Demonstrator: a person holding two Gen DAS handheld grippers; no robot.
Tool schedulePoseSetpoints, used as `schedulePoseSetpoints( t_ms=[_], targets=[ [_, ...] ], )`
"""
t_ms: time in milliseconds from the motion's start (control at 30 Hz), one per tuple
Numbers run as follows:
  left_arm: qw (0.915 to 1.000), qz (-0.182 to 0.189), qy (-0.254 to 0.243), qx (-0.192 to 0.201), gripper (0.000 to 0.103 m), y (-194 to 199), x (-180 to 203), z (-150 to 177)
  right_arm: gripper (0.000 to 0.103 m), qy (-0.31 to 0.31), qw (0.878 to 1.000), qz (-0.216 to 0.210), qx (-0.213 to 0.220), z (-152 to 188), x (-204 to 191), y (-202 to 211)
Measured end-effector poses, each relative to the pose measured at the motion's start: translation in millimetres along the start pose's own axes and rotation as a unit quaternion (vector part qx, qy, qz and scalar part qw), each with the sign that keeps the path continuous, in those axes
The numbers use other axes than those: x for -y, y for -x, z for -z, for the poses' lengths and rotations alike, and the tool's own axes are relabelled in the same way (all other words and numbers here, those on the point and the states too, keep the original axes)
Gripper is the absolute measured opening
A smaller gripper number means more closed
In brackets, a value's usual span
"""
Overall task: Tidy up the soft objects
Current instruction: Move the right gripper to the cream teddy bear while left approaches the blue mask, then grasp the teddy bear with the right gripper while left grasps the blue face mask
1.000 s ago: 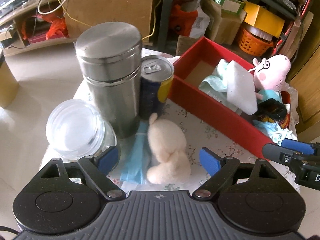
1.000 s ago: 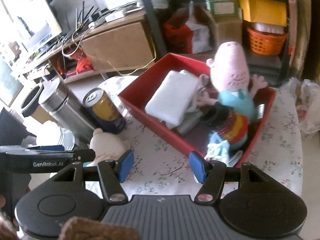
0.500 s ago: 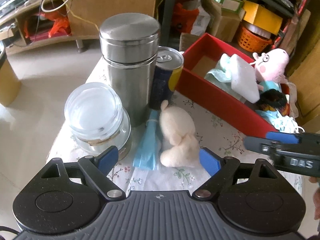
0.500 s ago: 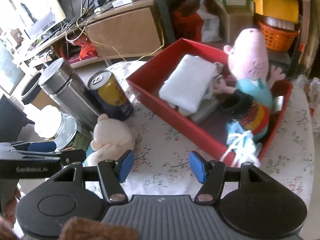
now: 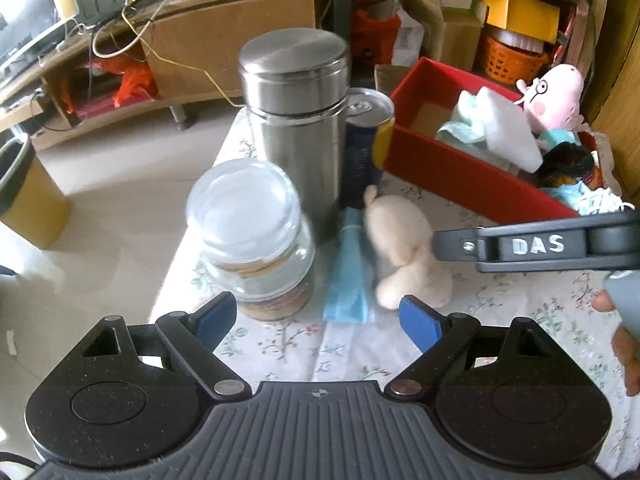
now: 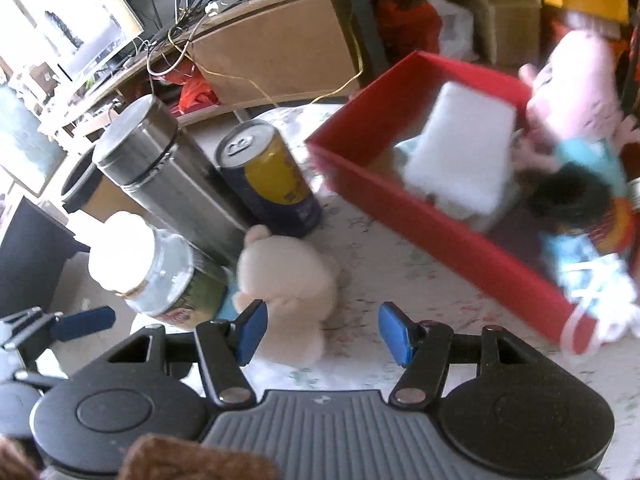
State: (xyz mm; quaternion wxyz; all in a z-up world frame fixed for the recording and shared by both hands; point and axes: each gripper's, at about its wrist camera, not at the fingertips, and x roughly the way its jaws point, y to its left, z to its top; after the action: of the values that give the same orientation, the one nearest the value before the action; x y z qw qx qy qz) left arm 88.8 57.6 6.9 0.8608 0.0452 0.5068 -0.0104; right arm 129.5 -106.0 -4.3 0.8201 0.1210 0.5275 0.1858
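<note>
Floral cloth covers the small table (image 5: 520,320), with cluttered shelving and cardboard boxes beyond it.

Far left stands a glass jar (image 5: 256,240), then a steel flask (image 5: 296,120) and a blue-and-yellow can (image 5: 364,148) touching it. A folded blue face mask (image 5: 348,276) lies flat in front of the flask. Just right of it lies the cream plush toy (image 5: 404,248), the soft item not yet boxed. To the right sits the red box (image 5: 460,176), already holding a white sponge (image 5: 508,128), a pink pig plush (image 5: 556,96) and other soft pieces.

Left gripper (image 5: 316,320) is spread wide and empty, near the mask and jar. Right gripper (image 6: 320,332) is also spread and empty, its left finger just over the plush.

Risk: the plush touches or nearly touches the can and flask; a sideways approach could topple the can. A grip taken off-centre may pinch only an edge of the plush and let it slip. The two grippers are close and could collide.

Only the left view shows the mask plainly and the right gripper's arm crossing over the plush. The right view shows the box's near corner, where a blue-and-white soft item (image 6: 592,280) hangs over the rim.
</note>
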Motion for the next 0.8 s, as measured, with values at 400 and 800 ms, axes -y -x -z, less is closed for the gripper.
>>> schedulePoseSetpoints(
  t_ms=[400,800],
  targets=[
    [0.9998,-0.011,-0.008,-0.011,0.086,-9.3,-15.7,6.0,0.027,-0.031,0.997,-0.048,-0.049,18.0,-3.3,-76.6],
    [0.9997,0.005,-0.017,-0.014,0.088,-10.2,-5.3,5.8,0.020,-0.045,0.997,-0.036,-0.041,18.7,21.2,-50.1]
  ],
)
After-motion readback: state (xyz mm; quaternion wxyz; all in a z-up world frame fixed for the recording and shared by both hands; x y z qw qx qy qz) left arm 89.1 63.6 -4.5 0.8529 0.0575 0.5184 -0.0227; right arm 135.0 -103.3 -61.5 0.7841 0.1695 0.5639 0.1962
